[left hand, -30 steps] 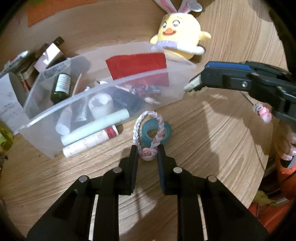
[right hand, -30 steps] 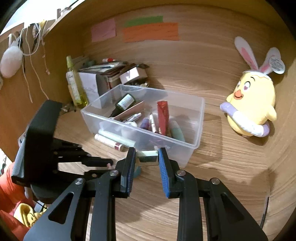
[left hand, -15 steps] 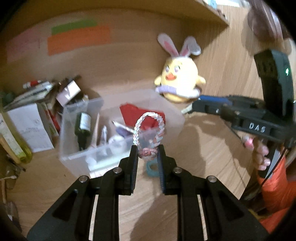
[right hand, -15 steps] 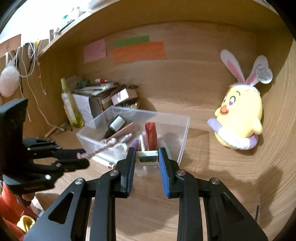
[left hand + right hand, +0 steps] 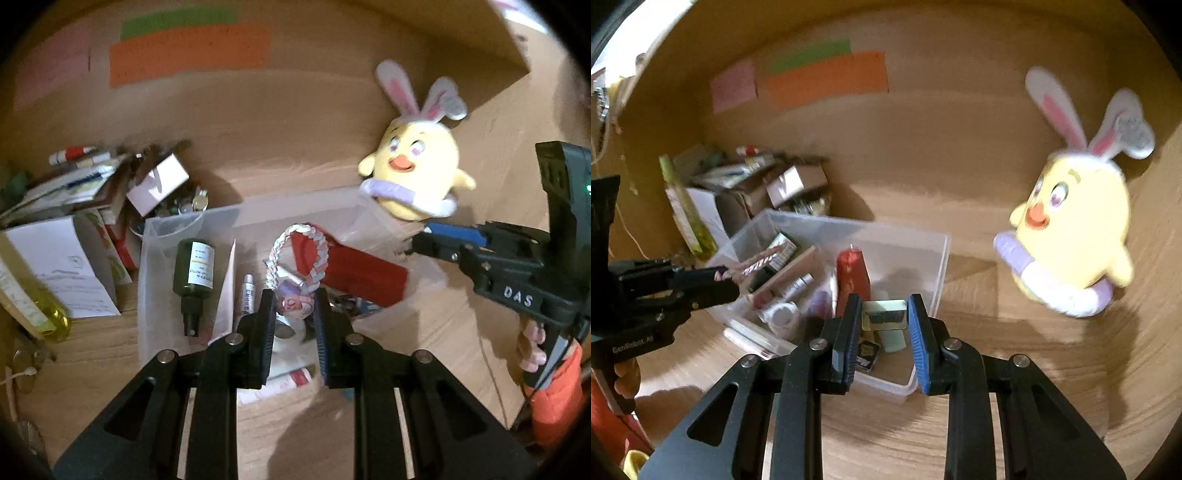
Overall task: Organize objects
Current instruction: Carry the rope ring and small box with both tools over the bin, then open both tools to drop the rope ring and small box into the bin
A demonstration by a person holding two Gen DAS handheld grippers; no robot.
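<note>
Wood-grain desk and back wall fill both views, and I take the clear bin [image 5: 155,295] as my landmark; my left gripper [image 5: 293,306] hangs over the bin's near wall, jaws nearly closed on the pink knot of a braided loop [image 5: 314,258]; the loop stands up above the bin's contents, over the red box [image 5: 354,269]; my right gripper [image 5: 882,317] sits at the bin's near right corner, jaws narrow, clamped on a small gold block [image 5: 884,314]; a yellow plush [image 5: 417,177] stands beyond the bin's right end. I judge the loop light and soft; it flops, so the knot is the firm place to pinch, and it should drop into the bin freely. I'd guess the block is stiff, smooth and slippery; flat faces against the pads suit it best.
</note>
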